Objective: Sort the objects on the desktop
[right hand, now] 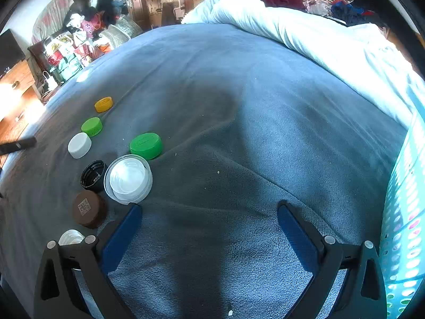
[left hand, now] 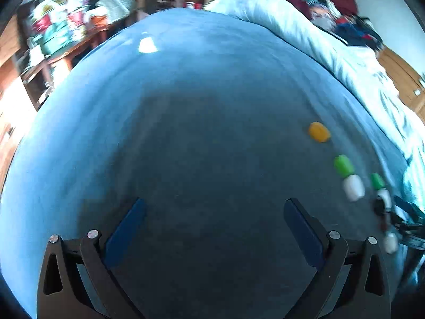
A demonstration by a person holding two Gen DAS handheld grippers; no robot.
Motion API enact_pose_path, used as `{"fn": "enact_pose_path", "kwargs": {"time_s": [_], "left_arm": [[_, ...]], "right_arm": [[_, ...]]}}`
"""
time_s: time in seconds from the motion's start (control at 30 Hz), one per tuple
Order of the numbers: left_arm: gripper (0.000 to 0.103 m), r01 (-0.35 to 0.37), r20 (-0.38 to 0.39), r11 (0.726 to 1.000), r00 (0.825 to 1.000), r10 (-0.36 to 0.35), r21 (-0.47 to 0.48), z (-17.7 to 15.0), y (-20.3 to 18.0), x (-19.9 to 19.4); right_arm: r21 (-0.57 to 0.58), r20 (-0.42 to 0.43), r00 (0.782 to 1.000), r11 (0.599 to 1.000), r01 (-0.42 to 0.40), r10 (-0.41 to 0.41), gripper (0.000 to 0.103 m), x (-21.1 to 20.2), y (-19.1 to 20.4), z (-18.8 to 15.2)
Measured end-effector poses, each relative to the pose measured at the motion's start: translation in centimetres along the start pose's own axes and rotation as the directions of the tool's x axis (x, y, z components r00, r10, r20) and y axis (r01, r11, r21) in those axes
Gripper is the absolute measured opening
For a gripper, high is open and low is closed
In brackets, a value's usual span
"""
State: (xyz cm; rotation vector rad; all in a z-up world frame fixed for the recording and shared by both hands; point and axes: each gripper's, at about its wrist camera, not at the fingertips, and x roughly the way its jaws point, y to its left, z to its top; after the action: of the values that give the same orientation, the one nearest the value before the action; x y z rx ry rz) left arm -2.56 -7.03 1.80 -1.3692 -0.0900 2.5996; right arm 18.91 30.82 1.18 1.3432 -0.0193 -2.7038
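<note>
Blue blanket (right hand: 239,106) carried bottle caps (right hand: 127,178) along its left edge; both the left gripper (left hand: 215,228) and right gripper (right hand: 209,226) were spread and empty, so first pick pending, probably the clear cap.

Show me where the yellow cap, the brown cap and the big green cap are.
yellow cap (right hand: 103,104): right wrist view, on its flat top.
brown cap (right hand: 89,208): right wrist view, on its top by the printed code.
big green cap (right hand: 145,145): right wrist view, on its top face.
</note>
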Motion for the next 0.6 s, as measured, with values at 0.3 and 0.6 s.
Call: {"fn": "enact_pose_path", "kwargs": {"time_s": [0.3,0.6], "left_arm": [[0.102,-0.148,-0.034,0.987,0.988,0.150,0.066,-1.2,-0.5,0.2],[0.102,-0.138,-0.037,0.989,0.989,0.140,0.054,-0.7,-1.0,0.4]], "right_arm": [[0.000,0.000,1.000,1.000,0.000,0.000,0.103,-0.1,0.0,-0.1],[0.000,0.000,1.000,1.000,0.000,0.000,0.103,0.0,0.1,-0.1]]}}
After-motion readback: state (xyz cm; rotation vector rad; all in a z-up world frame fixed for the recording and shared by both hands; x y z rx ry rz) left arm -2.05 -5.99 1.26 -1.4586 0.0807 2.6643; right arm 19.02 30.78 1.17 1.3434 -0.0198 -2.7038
